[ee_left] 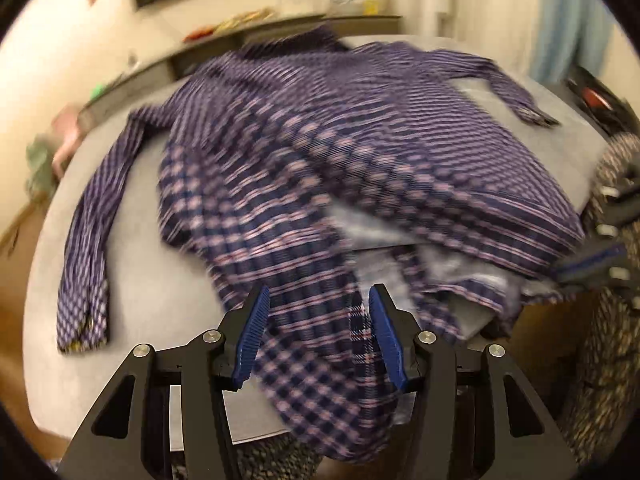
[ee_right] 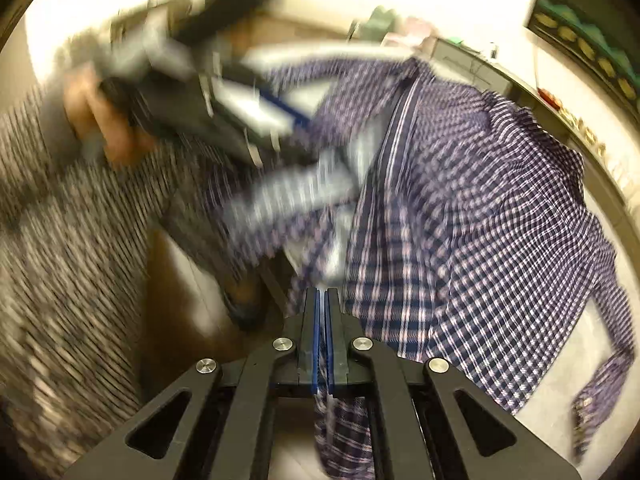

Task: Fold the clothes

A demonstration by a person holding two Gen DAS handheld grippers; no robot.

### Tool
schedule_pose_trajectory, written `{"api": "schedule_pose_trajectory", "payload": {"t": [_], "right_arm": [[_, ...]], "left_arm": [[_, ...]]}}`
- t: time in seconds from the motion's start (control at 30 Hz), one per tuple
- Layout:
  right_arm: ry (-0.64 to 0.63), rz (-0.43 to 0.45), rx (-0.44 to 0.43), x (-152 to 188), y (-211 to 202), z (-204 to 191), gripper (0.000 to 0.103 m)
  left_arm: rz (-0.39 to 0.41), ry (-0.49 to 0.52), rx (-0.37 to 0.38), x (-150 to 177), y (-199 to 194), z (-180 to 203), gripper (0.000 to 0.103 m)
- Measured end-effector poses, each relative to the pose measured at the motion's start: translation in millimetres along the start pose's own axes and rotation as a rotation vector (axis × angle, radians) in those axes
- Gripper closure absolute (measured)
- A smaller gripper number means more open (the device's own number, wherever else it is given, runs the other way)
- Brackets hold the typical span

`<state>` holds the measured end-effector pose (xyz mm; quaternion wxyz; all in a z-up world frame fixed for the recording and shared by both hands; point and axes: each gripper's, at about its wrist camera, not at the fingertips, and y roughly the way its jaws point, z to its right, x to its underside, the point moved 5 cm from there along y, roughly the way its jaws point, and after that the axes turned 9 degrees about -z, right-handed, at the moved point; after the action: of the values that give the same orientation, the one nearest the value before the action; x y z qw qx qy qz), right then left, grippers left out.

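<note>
Folding is barely starting: you are pinching the checked shirt's (ee_right: 460,200) hem in your closed right gripper (ee_right: 322,300) while your left gripper's (ee_left: 316,300) fingers are standing apart over the loose front, sleeves lying unfolded on the table (ee_left: 132,280).

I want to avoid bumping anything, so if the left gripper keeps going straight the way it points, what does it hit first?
Most likely the blue and white checked shirt: its hanging hem already lies between the open jaws of the left gripper. The grey padded table sits under it, though blur leaves depth uncertain.

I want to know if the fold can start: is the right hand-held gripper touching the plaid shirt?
Touching. The right wrist view shows the right hand-held gripper shut, with the plaid shirt fabric pinched between its pads and hanging below.
</note>
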<state>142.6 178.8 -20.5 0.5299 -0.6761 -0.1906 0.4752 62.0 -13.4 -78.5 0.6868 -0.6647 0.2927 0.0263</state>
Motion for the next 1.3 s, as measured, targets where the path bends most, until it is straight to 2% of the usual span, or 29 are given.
{"api": "schedule_pose_trajectory", "payload": {"t": [0.07, 0.13, 0.17, 0.2, 0.27, 0.3, 0.4, 0.5, 0.53, 0.57, 0.6, 0.63, 0.73, 0.77, 0.83, 0.87, 0.93, 1.0, 1.03, 1.07, 1.1, 1.13, 1.2, 1.3], "right_arm": [[0.055, 0.074, -0.143, -7.1, -21.7, 0.0, 0.1], [0.033, 0.089, -0.251, -8.5, -29.1, -12.6, 0.099], [0.0, 0.065, -0.238, -5.8, -24.9, -19.9, 0.093], [-0.031, 0.036, -0.168, -1.1, -16.7, -21.4, 0.087], [-0.093, -0.021, -0.026, 7.9, -0.9, -24.1, 0.041], [-0.135, -0.054, 0.064, 10.6, 9.8, -24.7, 0.039], [-0.248, -0.124, 0.241, 15.0, 38.4, -31.2, 0.039], [-0.346, -0.16, 0.39, 15.2, 57.4, -34.4, 0.04], [-0.376, -0.169, 0.435, 15.0, 59.8, -34.9, 0.046], [-0.39, -0.166, 0.471, 12.8, 58.0, -34.1, 0.063], [-0.375, -0.158, 0.476, 8.2, 51.9, -30.6, 0.074], [-0.359, -0.148, 0.478, 3.6, 45.5, -27.3, 0.101], [-0.27, -0.065, 0.411, -13.1, 15.0, -21.0, 0.102], [-0.225, -0.022, 0.345, -20.2, 0.3, -22.4, 0.102], [-0.097, 0.08, 0.13, -36.8, -26.7, -22.7, 0.102], [-0.032, 0.112, -0.009, -42.8, -34.7, -21.6, 0.103], [0.036, 0.106, -0.196, -48.6, -32.4, -19.2, 0.102], [0.055, 0.078, -0.178, -46.0, -32.1, -3.6, 0.098], [0.074, 0.081, -0.126, -43.1, -36.5, 10.8, 0.091], [0.092, 0.079, -0.084, -39.0, -40.7, 25.0, 0.071], [0.109, 0.075, -0.046, -34.4, -44.9, 38.9, 0.055], [0.115, 0.056, -0.039, -24.3, -48.4, 49.4, 0.035], [0.143, 0.029, -0.002, -5.6, -58.7, 61.1, 0.034], [0.202, 0.004, 0.035, 4.3, -50.2, 73.1, 0.034]], "left_arm": [[0.0, -0.04, 0.014, 2.3, -0.6, -7.2, 0.048], [0.034, -0.036, 0.082, 1.4, -10.0, -2.6, 0.048], [0.051, -0.027, 0.121, 1.2, -15.9, 1.0, 0.048], [0.056, -0.024, 0.142, 0.8, -19.0, 3.3, 0.048], [0.044, -0.032, 0.169, -0.8, -16.8, 5.9, 0.048], [0.039, -0.036, 0.183, -1.6, -15.8, 7.2, 0.048], [-0.004, -0.064, 0.181, -2.5, -4.3, 4.9, 0.048], [-0.021, -0.097, 0.198, -3.7, 2.2, 0.9, 0.048], [-0.022, -0.105, 0.202, -3.3, 2.9, 0.1, 0.048], [-0.022, -0.113, 0.202, -2.9, 2.8, -1.2, 0.048], [-0.022, -0.121, 0.2, -1.8, 2.6, -2.8, 0.048], [-0.021, -0.128, 0.195, 0.2, 1.9, -4.8, 0.048], [0.013, -0.155, 0.185, -0.2, -4.7, -13.6, 0.048], [0.04, -0.167, 0.182, -1.5, -10.0, -17.0, 0.048], [0.086, -0.199, 0.197, -4.5, -20.1, -24.2, 0.048], [0.101, -0.22, 0.208, -5.5, -23.3, -28.8, 0.048], [0.102, -0.252, 0.219, -5.1, -23.4, -35.7, 0.048], [0.095, -0.244, 0.212, -3.6, -22.4, -34.3, 0.048], [0.097, -0.214, 0.214, -3.3, -24.0, -27.2, 0.048], [0.102, -0.166, 0.226, -3.0, -27.1, -15.6, 0.048], [0.098, -0.109, 0.251, -1.3, -29.5, -0.8, 0.048], [0.083, -0.047, 0.282, 1.5, -30.8, 16.2, 0.048], [0.055, 0.008, 0.336, 7.9, -30.6, 39.1, 0.048], [-0.012, 0.005, 0.391, 21.6, -21.2, 61.8, 0.048]]}}
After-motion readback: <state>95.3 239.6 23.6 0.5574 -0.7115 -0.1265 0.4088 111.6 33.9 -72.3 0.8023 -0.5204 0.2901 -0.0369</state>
